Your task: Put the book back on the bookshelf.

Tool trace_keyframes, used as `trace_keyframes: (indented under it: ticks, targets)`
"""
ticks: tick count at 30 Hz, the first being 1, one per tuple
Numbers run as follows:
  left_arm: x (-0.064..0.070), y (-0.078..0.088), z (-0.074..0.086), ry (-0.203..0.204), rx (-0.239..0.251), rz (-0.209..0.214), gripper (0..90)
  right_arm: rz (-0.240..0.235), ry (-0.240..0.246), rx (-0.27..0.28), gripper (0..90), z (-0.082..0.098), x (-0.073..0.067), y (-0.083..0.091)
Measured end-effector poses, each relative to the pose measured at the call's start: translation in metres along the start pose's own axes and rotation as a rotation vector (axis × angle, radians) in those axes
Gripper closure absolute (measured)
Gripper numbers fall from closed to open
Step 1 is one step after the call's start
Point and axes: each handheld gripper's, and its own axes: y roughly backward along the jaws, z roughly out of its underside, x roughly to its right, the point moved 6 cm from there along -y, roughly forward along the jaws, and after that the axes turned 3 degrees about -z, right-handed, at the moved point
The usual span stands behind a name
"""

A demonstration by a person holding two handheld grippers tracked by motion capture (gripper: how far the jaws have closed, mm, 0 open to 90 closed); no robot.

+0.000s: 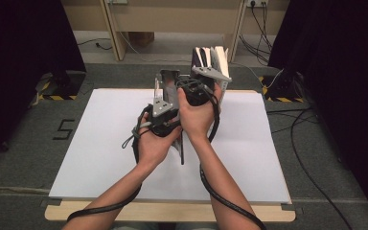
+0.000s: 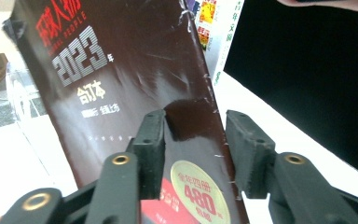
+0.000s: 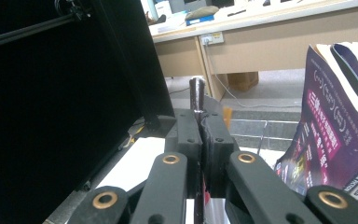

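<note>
A dark maroon book [image 2: 135, 70] with "2023" on its cover stands upright near the table's far edge [image 1: 169, 79]. My left gripper [image 2: 193, 135] is open. The book's lower right edge lies between its jaws: the left pad [image 2: 151, 140] overlaps the cover and the right pad [image 2: 247, 149] stands just clear of the edge. My right gripper [image 3: 200, 126] is shut on a thin dark sheet [image 3: 196, 95] seen edge-on. It looks like part of that book, but I cannot tell. In the high view both hands sit close together in front of the books.
Several magazines [image 1: 214, 60] stand just right of the dark book, the nearest with a purple cover [image 3: 326, 140]. A clear stand [image 2: 21, 102] sits to the book's left. The white table board [image 1: 105, 143] spreads around the hands. Black curtains flank both sides, and a wooden desk [image 3: 270, 42] stands behind.
</note>
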Motion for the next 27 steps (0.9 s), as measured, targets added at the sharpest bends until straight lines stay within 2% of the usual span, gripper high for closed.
trace_keyframes:
  ticks: [1,3,7,12,17,27]
  targets:
    - [-0.001,0.001,0.001,0.009,0.004,0.000,63.4,-0.003,0.002,0.000,87.9,0.000,-0.001,-0.001]
    - [-0.005,0.005,0.002,0.070,0.014,0.019,70.7,-0.014,0.007,-0.002,87.9,0.001,-0.005,-0.002]
    - [-0.011,0.012,0.003,0.097,0.045,0.004,79.8,-0.040,0.017,-0.009,87.8,-0.001,-0.012,-0.005]
    - [-0.019,0.016,0.005,0.096,0.051,-0.018,86.1,-0.059,0.040,-0.021,87.6,-0.001,-0.021,-0.010]
    - [-0.025,0.019,0.007,0.105,0.067,-0.020,87.0,-0.079,0.057,-0.032,85.9,0.000,-0.025,-0.014]
    - [-0.040,0.024,0.006,0.128,0.098,-0.027,87.5,-0.116,0.060,-0.037,65.6,-0.003,-0.026,-0.014]
